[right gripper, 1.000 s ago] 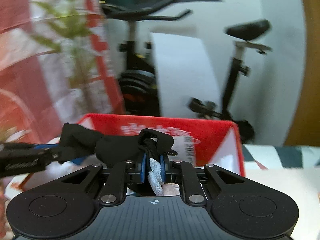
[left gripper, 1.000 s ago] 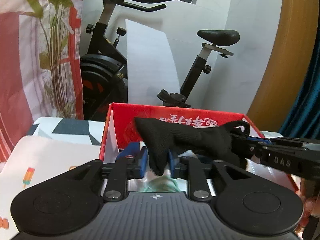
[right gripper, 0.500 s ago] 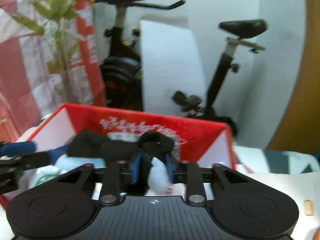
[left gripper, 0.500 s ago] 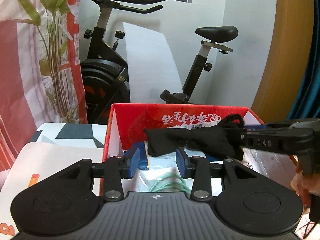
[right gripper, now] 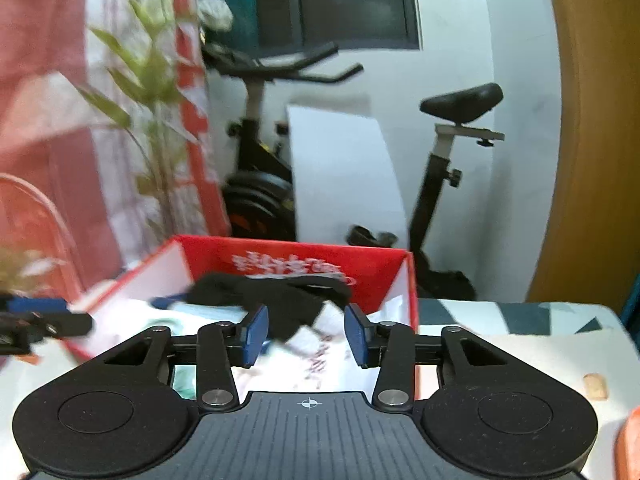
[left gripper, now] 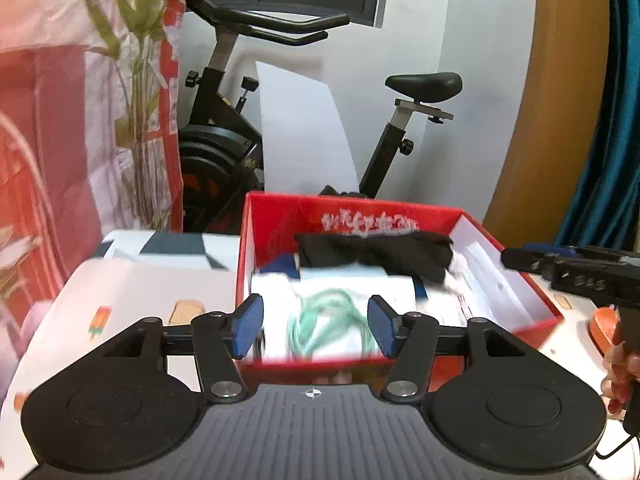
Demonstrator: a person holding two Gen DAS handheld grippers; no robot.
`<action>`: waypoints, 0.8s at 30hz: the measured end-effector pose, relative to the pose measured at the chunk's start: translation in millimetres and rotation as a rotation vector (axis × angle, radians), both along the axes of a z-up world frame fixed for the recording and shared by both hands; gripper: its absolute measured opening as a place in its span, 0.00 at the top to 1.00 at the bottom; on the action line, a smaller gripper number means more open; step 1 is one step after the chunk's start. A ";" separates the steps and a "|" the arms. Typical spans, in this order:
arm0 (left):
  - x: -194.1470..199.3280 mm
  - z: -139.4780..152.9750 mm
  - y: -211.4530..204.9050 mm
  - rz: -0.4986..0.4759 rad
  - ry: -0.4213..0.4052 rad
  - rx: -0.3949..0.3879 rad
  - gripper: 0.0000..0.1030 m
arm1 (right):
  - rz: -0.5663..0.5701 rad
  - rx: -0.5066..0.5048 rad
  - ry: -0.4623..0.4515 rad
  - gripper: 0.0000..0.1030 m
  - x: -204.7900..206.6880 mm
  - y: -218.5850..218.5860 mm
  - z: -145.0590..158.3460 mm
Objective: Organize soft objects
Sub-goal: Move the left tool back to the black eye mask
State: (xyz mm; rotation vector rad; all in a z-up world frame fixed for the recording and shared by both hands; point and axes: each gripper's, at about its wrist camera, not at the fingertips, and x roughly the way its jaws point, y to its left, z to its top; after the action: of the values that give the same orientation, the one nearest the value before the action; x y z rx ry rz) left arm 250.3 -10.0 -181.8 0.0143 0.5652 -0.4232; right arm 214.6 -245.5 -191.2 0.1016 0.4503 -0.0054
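The soft black knitted glove (left gripper: 376,250) lay inside the red cardboard box (left gripper: 472,224), toward the back, on top of white packets and a thin green cord (left gripper: 326,320). It was no longer held by anything.

The left gripper (left gripper: 316,330) had just been opening, and its blue pads (left gripper: 248,326) were spread apart with nothing between them. The right gripper (right gripper: 307,334) had been opening too. Its blue pads (right gripper: 256,332) stood apart, and the glove lay past them in the box, not pinched.

I think this was the let-go step. To do it well, both grippers should lift clear without catching the glove's loose cuff or the cord. Pull back slowly, so the glove stays flat in the box.
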 end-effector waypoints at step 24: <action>-67.7 -100.5 32.1 0.101 0.264 -0.067 0.32 | 0.003 0.088 0.145 0.49 -108.0 9.6 -115.7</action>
State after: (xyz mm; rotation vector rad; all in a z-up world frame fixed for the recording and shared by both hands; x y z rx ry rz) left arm 182.7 22.1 -282.3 -0.1355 0.8078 -0.3470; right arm 106.6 -235.8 -306.9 0.1879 0.5956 0.0096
